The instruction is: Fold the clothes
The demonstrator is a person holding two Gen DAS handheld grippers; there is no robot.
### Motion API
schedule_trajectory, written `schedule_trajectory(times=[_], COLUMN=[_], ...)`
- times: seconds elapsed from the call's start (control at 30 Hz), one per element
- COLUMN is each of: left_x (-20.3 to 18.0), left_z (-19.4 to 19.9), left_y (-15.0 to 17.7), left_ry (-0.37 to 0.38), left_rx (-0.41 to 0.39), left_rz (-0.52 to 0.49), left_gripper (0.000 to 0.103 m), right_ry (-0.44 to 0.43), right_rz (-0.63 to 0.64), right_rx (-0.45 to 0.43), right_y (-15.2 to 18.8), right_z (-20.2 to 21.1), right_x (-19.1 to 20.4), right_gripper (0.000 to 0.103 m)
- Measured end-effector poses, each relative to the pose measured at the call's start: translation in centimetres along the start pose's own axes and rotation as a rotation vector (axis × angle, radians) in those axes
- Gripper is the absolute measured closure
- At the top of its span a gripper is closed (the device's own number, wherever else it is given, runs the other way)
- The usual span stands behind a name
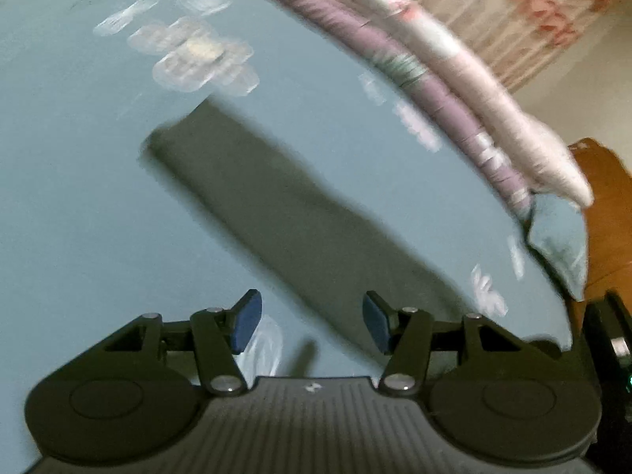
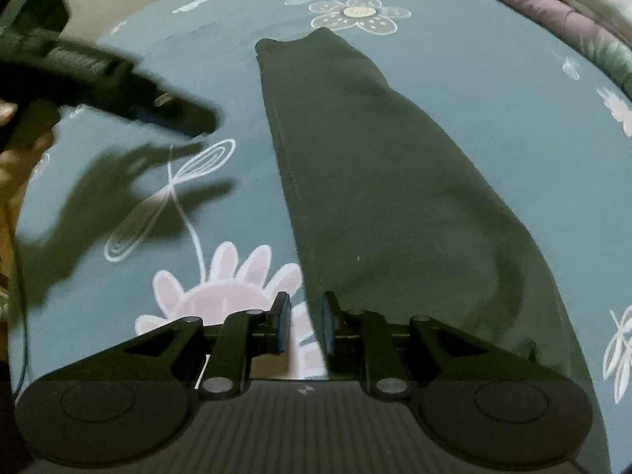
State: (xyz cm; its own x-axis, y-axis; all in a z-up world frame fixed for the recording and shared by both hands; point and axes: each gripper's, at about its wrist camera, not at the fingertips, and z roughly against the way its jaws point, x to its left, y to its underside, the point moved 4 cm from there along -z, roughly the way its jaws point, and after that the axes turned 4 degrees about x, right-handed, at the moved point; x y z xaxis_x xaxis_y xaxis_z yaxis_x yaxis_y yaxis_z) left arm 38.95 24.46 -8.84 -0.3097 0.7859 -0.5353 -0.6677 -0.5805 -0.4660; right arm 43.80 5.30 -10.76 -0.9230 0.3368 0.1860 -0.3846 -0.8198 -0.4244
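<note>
A dark green garment (image 2: 375, 181), folded into a long narrow strip, lies flat on the teal flowered bed sheet (image 2: 493, 79). My right gripper (image 2: 305, 326) hovers at the strip's near end with its jaws a narrow gap apart. The garment's stitched left edge runs down between its fingers, and nothing is pinched. In the blurred left wrist view the same garment (image 1: 284, 213) stretches diagonally ahead of my left gripper (image 1: 312, 322), which is wide open and empty over the sheet. From the right wrist view the left gripper (image 2: 177, 114) shows as a dark blur left of the garment, held by a hand (image 2: 15, 154).
A rolled purple and pink quilt (image 1: 454, 91) runs along the far side of the bed. A wooden surface (image 1: 608, 213) shows past the bed's corner. White and pink flower prints (image 2: 237, 288) mark the sheet. A curtain (image 1: 513, 12) hangs behind.
</note>
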Motion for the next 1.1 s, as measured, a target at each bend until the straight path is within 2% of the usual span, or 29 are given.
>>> schedule_trajectory(times=[0.13,0.2,0.3,0.37,0.5,0.6,0.73,0.83,0.97,1.1], left_x=[-2.2,-2.7,-1.5,-0.5,1.6,1.9,2.8,5.2,7.4,8.8], left_z=[-3.7,-5.8,-7.8,-6.7,-4.0,-3.0,-1.5,-0.6,0.2,0.4], left_y=[-3.7,-4.5,-3.8,-2.7,-0.8,-0.8,-1.6,-1.8,-1.0,-1.4], left_ry=[0.051,0.044,0.009,0.034,0.050,0.042,-0.034,-0.006,0.035,0.078], left_rx=[-0.036,-0.039,0.031,0.015,0.024,0.013,-0.060,-0.084,-0.082,-0.114], left_rz=[-0.104,-0.160,-0.187,-0.193,-0.156,-0.126,-0.128,-0.003,0.066,0.136], left_gripper=[0.046,0.046,0.047,0.047,0.048,0.048,0.046,0.046,0.045,0.045], right_ry=[0.020,0.036,0.052,0.058,0.078,0.098,0.116,0.098,0.136,0.180], right_rz=[-0.013,-0.024,-0.037,-0.037,-0.037,-0.052,-0.059,-0.044,0.026,0.102], right_rx=[-0.012,-0.021,-0.034,-0.048,-0.085,-0.121,-0.160,-0.177,-0.197,-0.215], right_y=[-0.9,-1.4,-2.2,-2.4,-3.6,-6.6,-10.7,-12.9,-12.7,-12.4], right_z=[1.5,2.2,2.9,3.6,4.8,3.9,1.4,-1.3,-3.1,-4.8], right_x=[0.5,0.2,0.0,-0.4,-2.3,-4.5,-7.3,-7.7,-6.7,-5.5], right_gripper=[0.083,0.083,0.083,0.083,0.083,0.083,0.081,0.076,0.072,0.069])
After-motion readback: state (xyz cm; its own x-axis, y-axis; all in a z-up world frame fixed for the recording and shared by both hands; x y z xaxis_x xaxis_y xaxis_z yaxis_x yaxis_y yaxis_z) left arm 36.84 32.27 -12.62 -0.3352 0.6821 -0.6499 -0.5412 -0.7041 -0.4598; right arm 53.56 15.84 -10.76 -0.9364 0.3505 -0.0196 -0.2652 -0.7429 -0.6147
